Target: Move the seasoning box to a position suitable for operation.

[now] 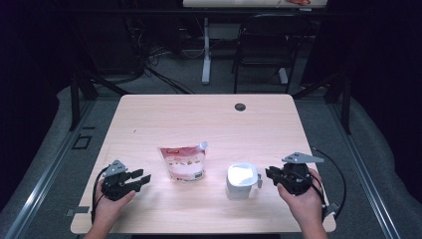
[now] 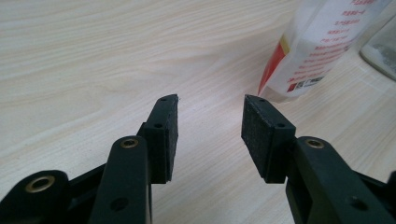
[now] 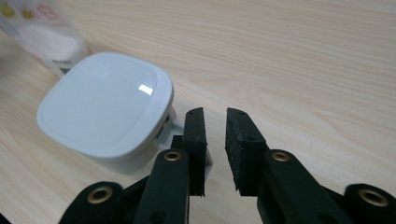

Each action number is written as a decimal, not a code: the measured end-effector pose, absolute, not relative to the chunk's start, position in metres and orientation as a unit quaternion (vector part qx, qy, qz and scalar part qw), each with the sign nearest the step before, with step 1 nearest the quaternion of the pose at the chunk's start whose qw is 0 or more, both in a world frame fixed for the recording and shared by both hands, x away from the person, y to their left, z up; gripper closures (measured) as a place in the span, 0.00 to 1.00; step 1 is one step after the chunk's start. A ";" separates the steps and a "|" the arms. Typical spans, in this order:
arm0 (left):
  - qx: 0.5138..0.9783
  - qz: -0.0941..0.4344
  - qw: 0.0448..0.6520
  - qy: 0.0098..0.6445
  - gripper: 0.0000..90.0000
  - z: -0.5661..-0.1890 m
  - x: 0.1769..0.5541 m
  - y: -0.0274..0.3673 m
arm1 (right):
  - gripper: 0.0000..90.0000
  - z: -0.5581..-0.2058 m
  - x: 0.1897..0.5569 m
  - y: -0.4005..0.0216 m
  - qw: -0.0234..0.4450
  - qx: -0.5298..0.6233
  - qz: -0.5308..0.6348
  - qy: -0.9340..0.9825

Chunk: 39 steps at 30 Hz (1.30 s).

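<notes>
Beyond the wooden table [image 1: 149,119], the high view alone shows a chair [image 1: 263,45]. Mid-table stand a sealed pouch [image 1: 183,163] and, right, a lidded white container [image 1: 242,181], contents hidden. Left gripper [image 1: 142,178] open, empty; right gripper [image 1: 271,174] narrowly open beside the container.

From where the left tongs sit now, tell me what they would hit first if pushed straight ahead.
Probably the spouted refill pouch. The left tongs point along bare table, with the pouch ahead and slightly to their right, so they might only graze its near edge. The high view agrees: pouch beyond the tongs. Depth is uncertain.
</notes>
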<state>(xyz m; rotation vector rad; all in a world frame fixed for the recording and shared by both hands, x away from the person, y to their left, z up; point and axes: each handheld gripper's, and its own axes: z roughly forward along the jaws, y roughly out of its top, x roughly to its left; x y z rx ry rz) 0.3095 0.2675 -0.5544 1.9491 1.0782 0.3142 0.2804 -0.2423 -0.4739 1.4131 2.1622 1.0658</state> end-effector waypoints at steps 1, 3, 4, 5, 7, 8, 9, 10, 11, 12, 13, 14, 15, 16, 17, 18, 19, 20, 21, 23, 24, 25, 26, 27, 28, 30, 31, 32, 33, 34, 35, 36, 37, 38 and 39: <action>0.782 0.126 0.431 0.432 0.63 -0.554 0.309 0.268 | 0.87 -0.474 0.280 -0.242 0.173 0.498 0.376 0.762; 0.782 0.116 0.431 0.435 0.63 -0.556 0.310 0.268 | 0.89 -0.465 0.286 -0.238 0.178 0.498 0.373 0.763; 0.782 0.116 0.431 0.435 0.63 -0.556 0.310 0.268 | 0.89 -0.465 0.286 -0.238 0.178 0.498 0.373 0.763; 0.779 0.117 0.434 0.436 0.63 -0.557 0.311 0.268 | 0.90 -0.460 0.288 -0.235 0.181 0.497 0.373 0.762; 0.777 0.108 0.441 0.436 0.65 -0.557 0.311 0.269 | 0.91 -0.456 0.289 -0.230 0.175 0.497 0.374 0.763; 0.777 0.108 0.441 0.436 0.66 -0.557 0.311 0.269 | 0.89 -0.454 0.290 -0.228 0.170 0.495 0.370 0.767; 0.778 0.108 0.440 0.435 0.66 -0.557 0.311 0.269 | 0.88 -0.453 0.290 -0.226 0.171 0.495 0.372 0.766; 0.779 0.109 0.439 0.435 0.66 -0.557 0.311 0.269 | 0.88 -0.453 0.289 -0.223 0.171 0.495 0.374 0.765; 0.779 0.109 0.439 0.435 0.67 -0.557 0.311 0.269 | 0.88 -0.453 0.289 -0.222 0.166 0.493 0.371 0.769; 0.779 0.109 0.438 0.435 0.67 -0.557 0.311 0.269 | 0.88 -0.453 0.289 -0.222 0.166 0.493 0.371 0.769; 0.780 0.108 0.437 0.435 0.67 -0.556 0.311 0.270 | 0.88 -0.454 0.289 -0.219 0.159 0.493 0.368 0.772; 0.778 0.110 0.438 0.437 0.67 -0.557 0.311 0.269 | 0.88 -0.455 0.289 -0.218 0.158 0.492 0.366 0.774; 0.778 0.110 0.438 0.437 0.68 -0.557 0.311 0.269 | 0.88 -0.455 0.289 -0.218 0.158 0.492 0.366 0.774; 0.778 0.111 0.437 0.437 0.68 -0.557 0.311 0.269 | 0.88 -0.456 0.288 -0.216 0.157 0.492 0.366 0.774; 0.778 0.112 0.437 0.438 0.68 -0.557 0.311 0.270 | 0.88 -0.458 0.288 -0.216 0.157 0.492 0.365 0.775; 0.778 0.114 0.436 0.438 0.68 -0.557 0.312 0.270 | 0.88 -0.460 0.288 -0.215 0.156 0.492 0.365 0.775; 0.778 0.114 0.436 0.438 0.68 -0.557 0.312 0.270 | 0.88 -0.461 0.288 -0.214 0.156 0.491 0.364 0.776; 0.778 0.114 0.436 0.438 0.68 -0.557 0.312 0.270 | 0.88 -0.461 0.288 -0.214 0.156 0.491 0.364 0.776; 0.778 0.114 0.435 0.438 0.69 -0.557 0.312 0.270 | 0.88 -0.463 0.289 -0.213 0.157 0.493 0.365 0.774; 0.778 0.114 0.435 0.438 0.69 -0.557 0.312 0.269 | 0.87 -0.465 0.289 -0.212 0.155 0.493 0.369 0.773; 0.778 0.114 0.435 0.438 0.69 -0.557 0.312 0.270 | 0.87 -0.466 0.290 -0.212 0.153 0.491 0.369 0.774; 0.778 0.114 0.435 0.438 0.69 -0.557 0.312 0.270 | 0.87 -0.467 0.290 -0.212 0.151 0.491 0.370 0.774; 0.778 0.114 0.435 0.438 0.69 -0.557 0.312 0.270 | 0.87 -0.467 0.290 -0.212 0.151 0.491 0.370 0.774; 0.778 0.114 0.435 0.438 0.69 -0.557 0.312 0.270 | 0.88 -0.468 0.291 -0.212 0.149 0.494 0.372 0.771; 0.778 0.115 0.436 0.438 0.69 -0.557 0.312 0.270 | 0.88 -0.469 0.291 -0.213 0.147 0.495 0.374 0.771; 0.778 0.114 0.436 0.438 0.69 -0.557 0.312 0.270 | 0.90 -0.469 0.291 -0.214 0.141 0.497 0.379 0.768; 0.778 0.114 0.436 0.438 0.69 -0.557 0.312 0.270 | 0.91 -0.470 0.291 -0.214 0.140 0.497 0.381 0.767; 0.779 0.113 0.435 0.437 0.69 -0.557 0.312 0.269 | 0.92 -0.470 0.291 -0.214 0.140 0.497 0.382 0.767; 0.779 0.113 0.435 0.437 0.69 -0.557 0.312 0.269 | 0.92 -0.470 0.291 -0.214 0.140 0.497 0.382 0.767; 0.778 0.113 0.436 0.437 0.69 -0.557 0.312 0.269 | 0.93 -0.470 0.291 -0.214 0.139 0.498 0.383 0.766; 0.779 0.114 0.435 0.437 0.69 -0.557 0.312 0.269 | 0.93 -0.470 0.290 -0.214 0.139 0.498 0.384 0.765; 0.779 0.114 0.435 0.437 0.69 -0.557 0.312 0.269 | 0.94 -0.470 0.290 -0.214 0.138 0.497 0.386 0.765; 0.779 0.114 0.435 0.437 0.69 -0.557 0.312 0.269 | 0.94 -0.470 0.290 -0.215 0.137 0.497 0.386 0.765; 0.779 0.114 0.435 0.437 0.69 -0.557 0.312 0.269 | 0.95 -0.470 0.290 -0.215 0.135 0.498 0.387 0.764; 0.779 0.114 0.435 0.438 0.69 -0.557 0.312 0.269 | 0.95 -0.470 0.290 -0.215 0.136 0.499 0.387 0.764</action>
